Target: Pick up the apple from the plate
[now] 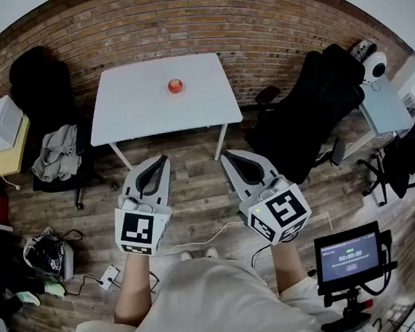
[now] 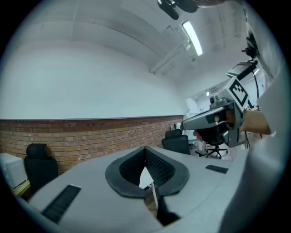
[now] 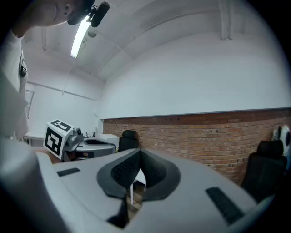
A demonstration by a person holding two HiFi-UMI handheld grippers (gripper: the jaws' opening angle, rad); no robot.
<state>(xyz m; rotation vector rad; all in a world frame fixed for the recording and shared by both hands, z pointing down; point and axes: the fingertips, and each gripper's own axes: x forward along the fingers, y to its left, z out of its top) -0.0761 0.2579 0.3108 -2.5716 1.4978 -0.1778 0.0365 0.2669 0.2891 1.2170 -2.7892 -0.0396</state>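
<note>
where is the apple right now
In the head view the apple sits near the middle of the white table, slightly toward its far edge, in front of the brick wall.

White table (image 1: 137, 114), one red apple (image 1: 175, 86) on top

brick wall (image 1: 179, 18), plank floor (image 1: 193, 166), white table (image 1: 143, 102)
</note>
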